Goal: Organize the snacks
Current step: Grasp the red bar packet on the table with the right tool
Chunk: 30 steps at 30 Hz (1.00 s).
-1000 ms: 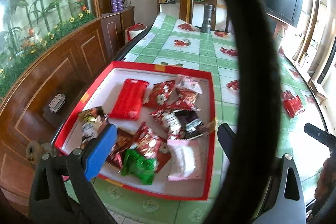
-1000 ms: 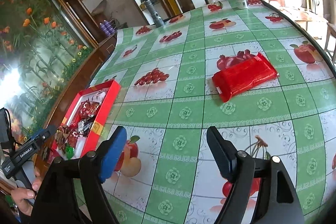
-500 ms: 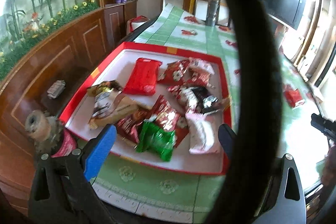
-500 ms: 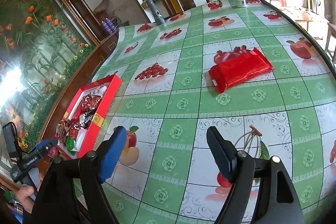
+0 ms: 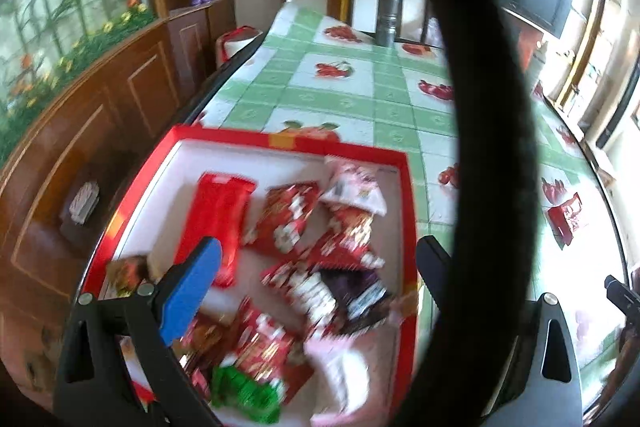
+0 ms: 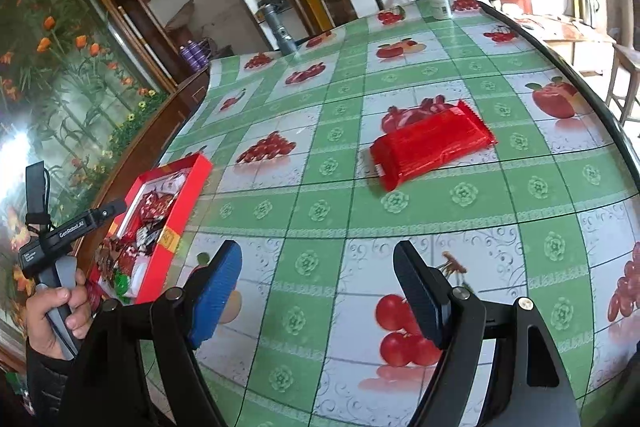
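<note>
**A:** Item one, left gripper (image 5: 316,267)?

**B:** Jaws spread wide, nothing between them. It hangs over the red tray (image 5: 408,211), whose near half lies directly ahead of and below the fingers. Contents: a heap of snack packets, namely a long red packet (image 5: 220,223) just beyond the blue pad, several red-and-white sachets (image 5: 286,223) ahead of centre, a pink-white packet (image 5: 356,187) at the far right, a dark one (image 5: 356,287) toward the right finger, a green one (image 5: 244,395) nearest the camera. The view is blurred, so the finer print is unreadable.

**A:** Item two, right gripper (image 6: 318,291)?

**B:** Also parted and empty, above the fruit-print tablecloth (image 6: 320,211). A red wrapped packet (image 6: 432,147) lies flat on the cloth, ahead and slightly right of the fingers, well apart from them. The tray sits far off to its left, by the person's left hand (image 6: 56,315).

**A:** Step in hand?

**B:** By my reading, between picks: most snacks are boxed, one stray remains on the cloth.

**A:** Next move requires?

**B:** Probably the right gripper reaching forward, lowering until the fingers straddle the packet across its narrow width, then closing. The wrapper looks slick and low-lying, so a shallow approach is needed.
</note>
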Available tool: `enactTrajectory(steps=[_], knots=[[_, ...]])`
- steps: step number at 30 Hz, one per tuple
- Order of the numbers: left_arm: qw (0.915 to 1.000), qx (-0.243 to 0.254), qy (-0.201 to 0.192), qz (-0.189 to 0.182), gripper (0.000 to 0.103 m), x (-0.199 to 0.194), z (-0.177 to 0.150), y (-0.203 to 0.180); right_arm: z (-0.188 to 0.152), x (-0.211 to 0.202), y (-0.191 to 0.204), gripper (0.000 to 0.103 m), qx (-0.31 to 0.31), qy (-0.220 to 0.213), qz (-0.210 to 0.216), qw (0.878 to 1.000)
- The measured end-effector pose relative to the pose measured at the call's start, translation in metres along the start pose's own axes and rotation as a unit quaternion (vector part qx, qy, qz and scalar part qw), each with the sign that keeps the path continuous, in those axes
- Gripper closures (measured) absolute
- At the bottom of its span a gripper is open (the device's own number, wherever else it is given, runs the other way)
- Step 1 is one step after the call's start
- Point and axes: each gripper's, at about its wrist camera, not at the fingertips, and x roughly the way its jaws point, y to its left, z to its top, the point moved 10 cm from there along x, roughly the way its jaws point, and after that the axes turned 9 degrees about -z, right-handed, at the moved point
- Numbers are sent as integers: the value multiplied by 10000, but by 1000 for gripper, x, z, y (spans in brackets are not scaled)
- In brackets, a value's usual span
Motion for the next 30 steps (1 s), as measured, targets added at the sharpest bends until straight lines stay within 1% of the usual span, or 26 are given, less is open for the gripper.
enactTrajectory(steps=[4,6,8,10,14,17,19,21,23,25,26,28,30], knots=[[9995,262,155,-2,5,17,14,-18,9,6,-11,25,169,4,-168,9997],[9992,353,170,-114,5,19,20,-29,14,9,-16,26,263,33,-245,9993],[9988,417,101,-248,5,13,24,-38,19,13,-20,28,314,31,-326,9990],[9980,426,50,-470,5,5,24,-45,23,16,-22,28,360,42,-368,9987],[9952,385,35,-894,5,-10,6,-65,33,27,-27,28,418,10,-477,9980],[9939,514,62,-972,5,-14,-11,-88,36,51,-39,28,740,324,-702,9943],[9926,606,121,-1044,5,-14,-21,-103,38,65,-44,28,876,496,-895,9909],[9912,548,209,-1183,5,-12,-28,-111,40,76,-48,28,968,613,-1094,9874],[9900,543,250,-1275,5,-13,-33,-115,49,84,-52,28,972,572,-1364,9842],[9905,542,255,-1238,5,-14,-37,-116,59,91,-61,28,1085,534,-1668,9785],[9903,532,268,-1256,5,-15,-39,-116,65,96,-64,28,1011,526,-1820,9767],[9896,460,310,-1328,5,-17,-45,-117,72,107,-66,28,613,522,-2196,9723],[9888,464,354,-1375,6,-18,-51,-119,73,111,-61,43,157,541,-2338,9707]])
